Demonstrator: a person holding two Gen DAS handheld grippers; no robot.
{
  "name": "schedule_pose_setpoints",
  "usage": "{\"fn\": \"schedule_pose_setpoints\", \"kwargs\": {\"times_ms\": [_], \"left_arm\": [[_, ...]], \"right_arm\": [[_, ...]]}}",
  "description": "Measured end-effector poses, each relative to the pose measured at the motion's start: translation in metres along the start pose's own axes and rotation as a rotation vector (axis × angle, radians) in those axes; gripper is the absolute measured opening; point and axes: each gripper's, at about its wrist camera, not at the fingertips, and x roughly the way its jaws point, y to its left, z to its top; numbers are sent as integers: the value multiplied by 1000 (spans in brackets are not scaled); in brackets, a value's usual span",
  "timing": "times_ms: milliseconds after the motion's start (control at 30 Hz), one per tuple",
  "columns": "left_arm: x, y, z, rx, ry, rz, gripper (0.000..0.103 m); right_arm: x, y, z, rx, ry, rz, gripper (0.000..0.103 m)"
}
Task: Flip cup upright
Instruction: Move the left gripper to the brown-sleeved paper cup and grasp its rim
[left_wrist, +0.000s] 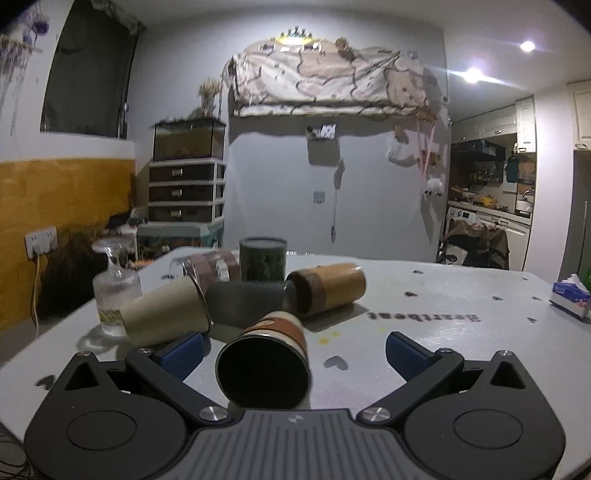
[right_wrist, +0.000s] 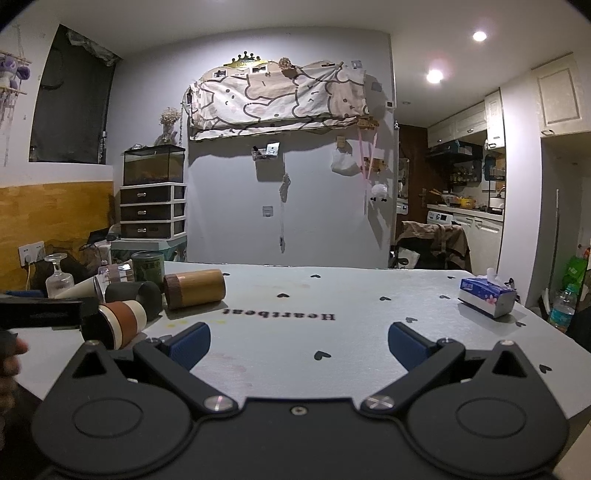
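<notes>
Several cups lie on their sides on the white table (left_wrist: 443, 295). A brown-and-cream paper cup (left_wrist: 269, 354) with a dark lid lies between the open fingers of my left gripper (left_wrist: 295, 350), lid end toward the camera; it also shows in the right wrist view (right_wrist: 118, 325). Behind it lie a cream cup (left_wrist: 162, 314), a dark grey cup (left_wrist: 243, 301) and a wooden-brown cup (left_wrist: 328, 290). My right gripper (right_wrist: 299, 341) is open and empty over bare table, to the right of the cups.
A dark green can (left_wrist: 263, 258) stands upright behind the cups. An upturned stemmed glass (left_wrist: 114, 284) stands at the table's left edge, and a patterned glass (left_wrist: 212, 267) lies by the can. A tissue pack (right_wrist: 485, 295) sits at the right. The table's left edge is close.
</notes>
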Motion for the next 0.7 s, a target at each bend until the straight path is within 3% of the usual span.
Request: {"fn": "schedule_pose_setpoints", "kwargs": {"times_ms": [167,367,533,700], "left_arm": [[46,17,-2,-1,70,34,103],[76,31,-13,-19,134,15,103],[87,31,-15,-28,189,-1,85],[76,25,-15,11,192,10,84]], "right_arm": [[-1,0,1,-5,1,9,103],[-1,-2,1,-8,2,14,103],[0,-2,0,-9,6,17,103],[0,-2,0,-8,5,15,103]]}}
